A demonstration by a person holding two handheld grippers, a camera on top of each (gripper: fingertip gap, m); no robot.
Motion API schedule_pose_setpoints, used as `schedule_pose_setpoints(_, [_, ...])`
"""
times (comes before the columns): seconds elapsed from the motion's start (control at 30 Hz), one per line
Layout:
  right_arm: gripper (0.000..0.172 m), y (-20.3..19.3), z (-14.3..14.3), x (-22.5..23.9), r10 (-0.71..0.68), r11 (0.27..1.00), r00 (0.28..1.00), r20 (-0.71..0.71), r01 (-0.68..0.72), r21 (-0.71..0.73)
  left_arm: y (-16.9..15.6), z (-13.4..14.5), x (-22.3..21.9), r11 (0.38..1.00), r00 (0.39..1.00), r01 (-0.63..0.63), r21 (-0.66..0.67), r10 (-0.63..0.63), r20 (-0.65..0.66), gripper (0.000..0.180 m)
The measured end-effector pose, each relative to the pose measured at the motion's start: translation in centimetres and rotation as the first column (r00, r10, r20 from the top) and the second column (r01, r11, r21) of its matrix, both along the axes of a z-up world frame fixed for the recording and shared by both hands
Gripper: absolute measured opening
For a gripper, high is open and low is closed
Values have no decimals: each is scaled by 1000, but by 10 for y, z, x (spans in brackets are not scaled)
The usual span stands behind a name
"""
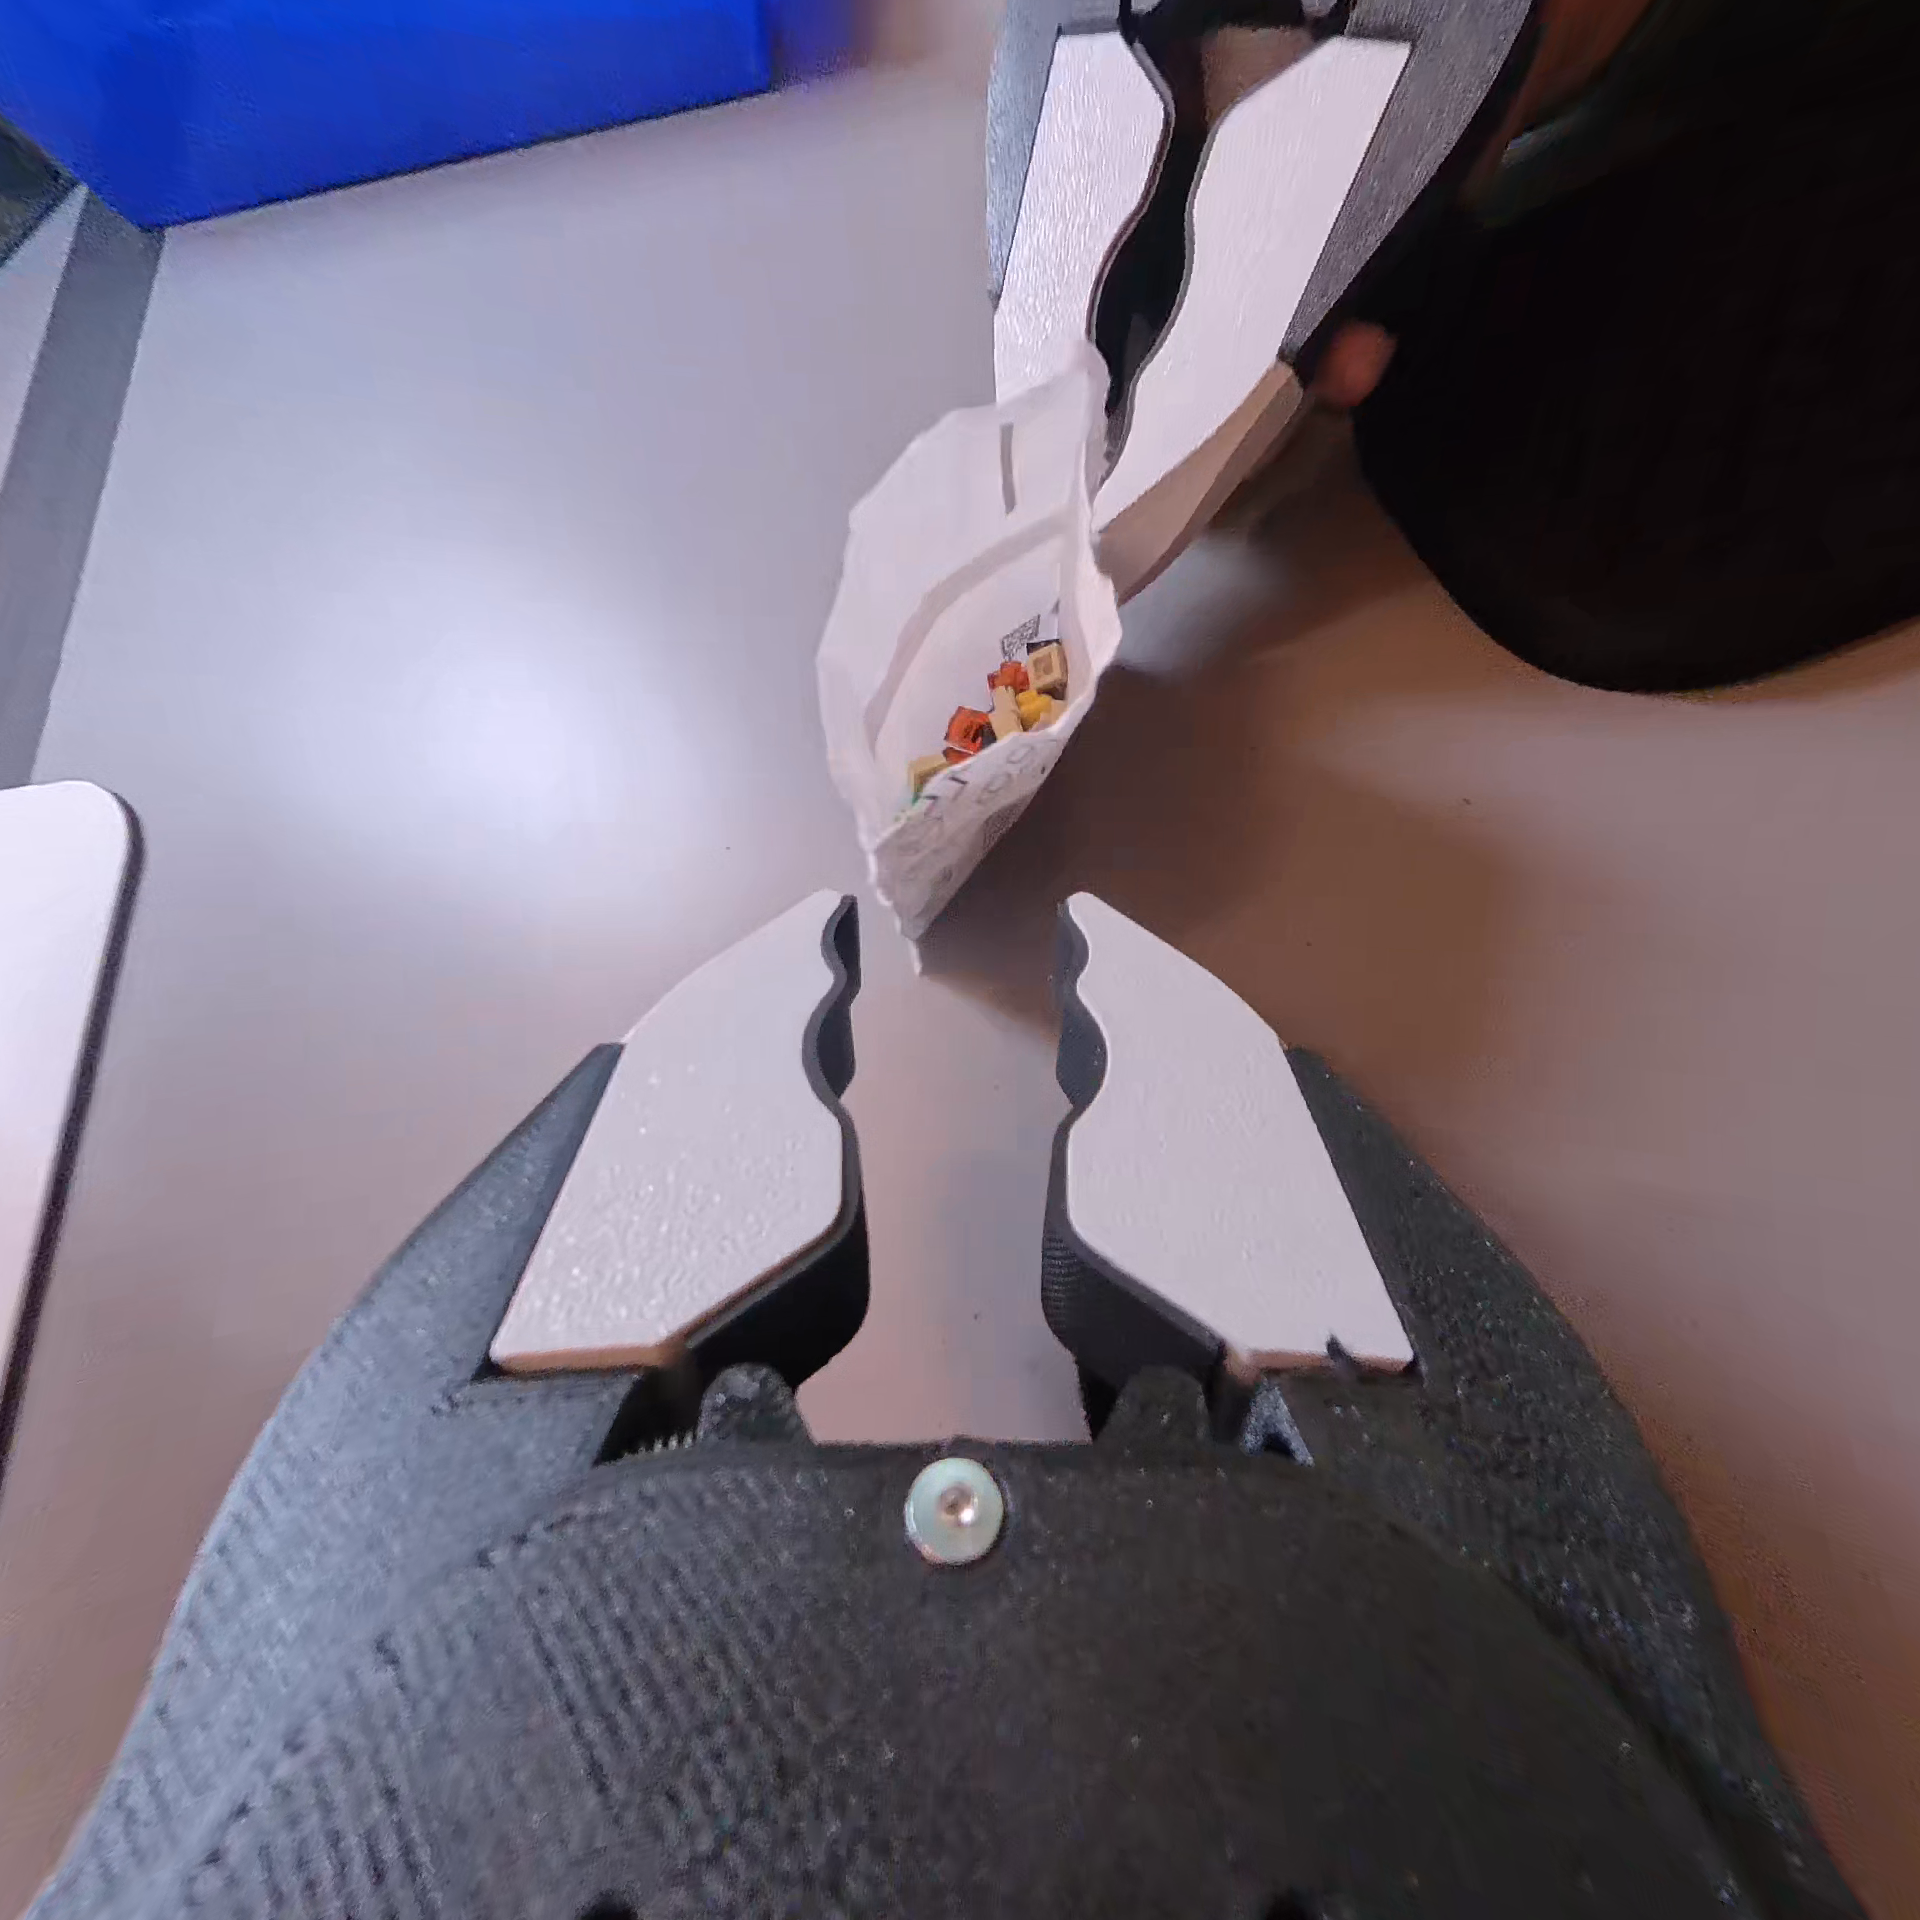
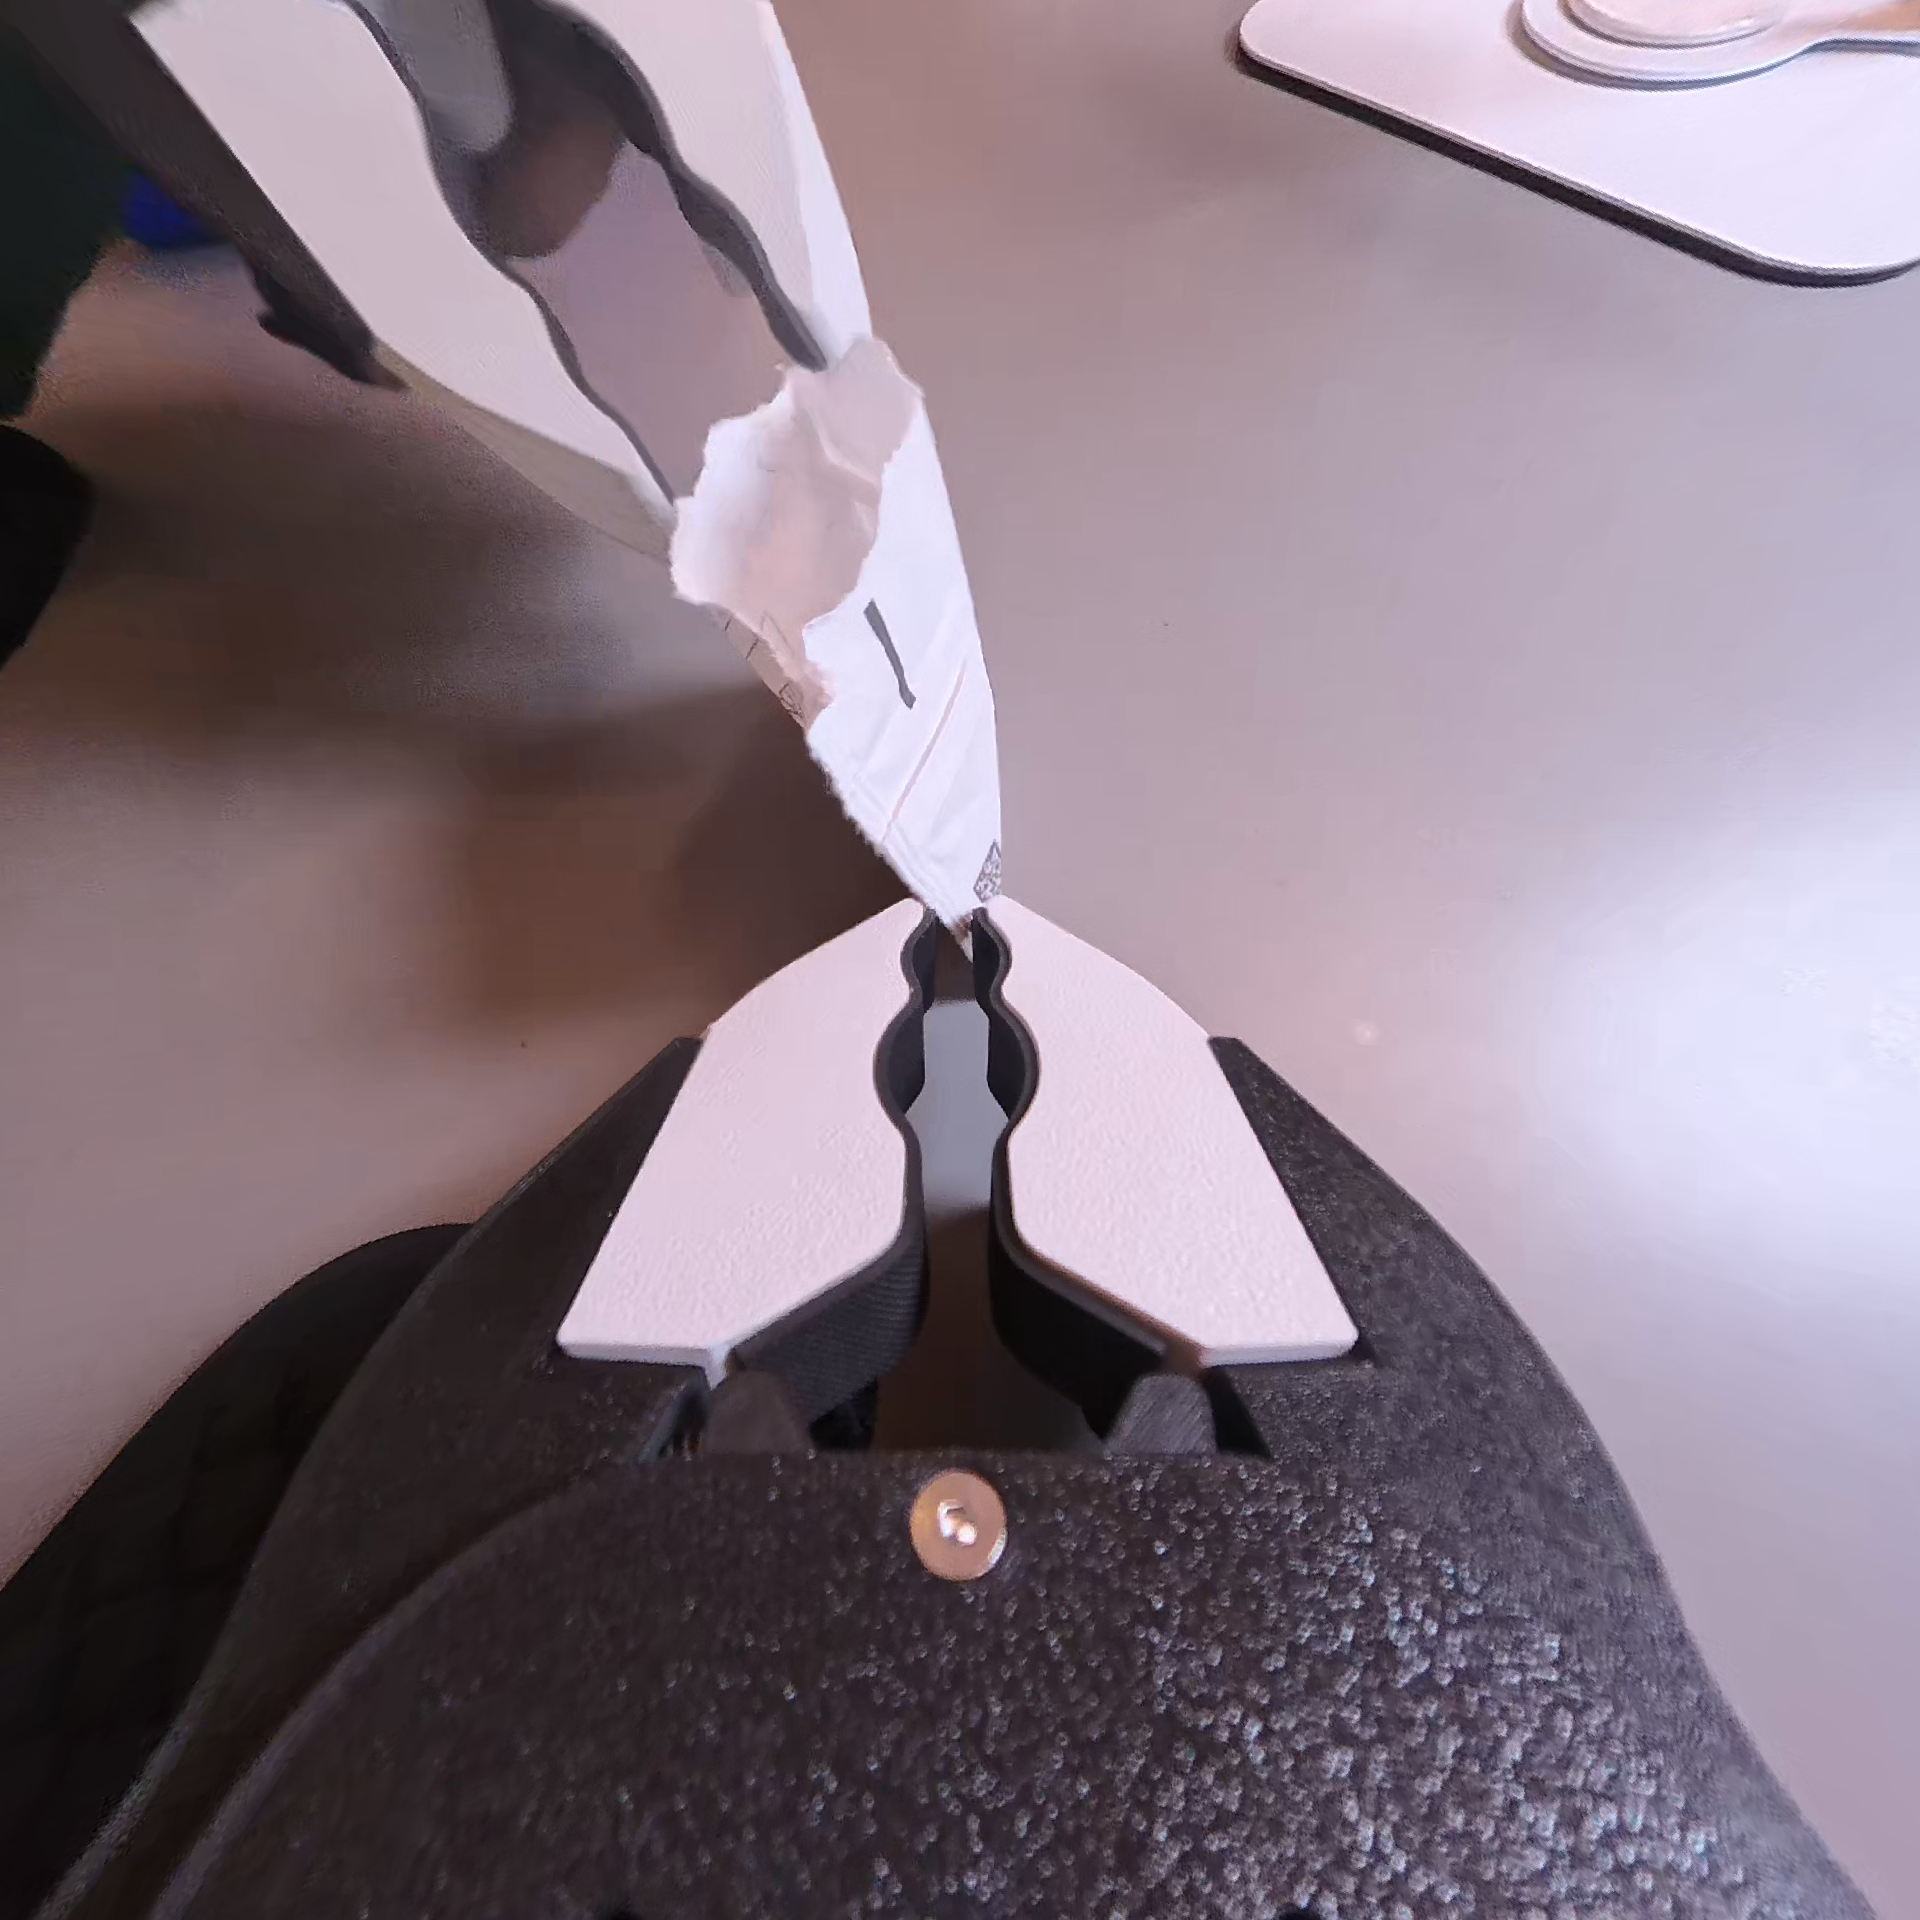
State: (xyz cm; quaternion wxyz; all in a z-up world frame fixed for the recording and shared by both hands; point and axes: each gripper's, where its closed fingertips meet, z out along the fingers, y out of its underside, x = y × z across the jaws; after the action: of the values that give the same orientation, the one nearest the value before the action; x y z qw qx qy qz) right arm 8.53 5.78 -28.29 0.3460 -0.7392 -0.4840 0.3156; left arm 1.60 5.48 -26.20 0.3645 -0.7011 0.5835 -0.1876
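A white paper bag (image 1: 935,623), torn open, hangs above the grey table. Several small coloured bricks (image 1: 1003,712) lie inside it. My right gripper (image 2: 951,920) is shut on one corner of the bag (image 2: 904,665). It also shows in the left wrist view (image 1: 1091,457), at the bag's far end. My left gripper (image 1: 958,906) is open. The bag's torn lower corner hangs between its fingertips, and the pads do not press on it. In the right wrist view the left gripper (image 2: 743,426) stands with its fingers apart at the bag's ragged end.
A blue bin (image 1: 364,94) stands at the far left. A white board (image 1: 52,1039) lies at the left edge and shows in the right wrist view (image 2: 1662,156) with a clear dish (image 2: 1662,31) on it. A dark sleeve (image 1: 1662,416) is at the right.
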Motion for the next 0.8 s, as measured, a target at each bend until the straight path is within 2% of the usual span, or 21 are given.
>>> schedule_pose_setpoints(0.07, [5, -3, 1, -2, 27, 1000, 1000, -10, -27, -3, 1, -9, 9, 1000, 1000, 4, 7, -5, 28, 30])
schedule_pose_setpoints(0.13, [5, -5, 2, -3, 46, 999, 999, -20, -46, -4, 0, -7, 15, 1000, 997, 19, 2, -19, 76, 12])
schedule_pose_setpoints(0.23, [1, -7, 2, 0, 76, 997, 997, -11, -76, 12, -6, -3, 7, 998, 995, 21, -55, -15, 95, 2])
schedule_pose_setpoints(0.37, [1, -24, 2, -5, 183, 981, 983, -36, -185, -63, -32, -7, -3, 982, 988, 24, -186, 5, 152, 1])
schedule_pose_setpoints(0.5, [1, -38, 3, -11, 293, 956, 956, -24, -293, -6, -50, -6, -10, 983, 983, -20, -184, 53, 177, 1])
schedule_pose_setpoints(0.6, [26, -46, 8, -17, 396, 913, 918, -1, -394, 107, -58, -4, -15, 984, 980, -63, -169, 93, 174, 1])
schedule_pose_setpoints(0.7, [48, -61, 14, -32, 488, 864, 872, 17, -486, 132, -60, -4, -19, 973, 969, -144, -182, 176, 176, 1])
schedule_pose_setpoints(0.77, [51, -64, 18, -43, 508, 846, 861, 35, -506, 169, -62, -2, -20, 968, 959, -166, -186, 203, 199, 1])
schedule_pose_setpoints(0.8, [38, -59, 19, -49, 489, 849, 871, 51, -489, 199, -62, -1, -21, 967, 953, -174, -187, 213, 214, 1])
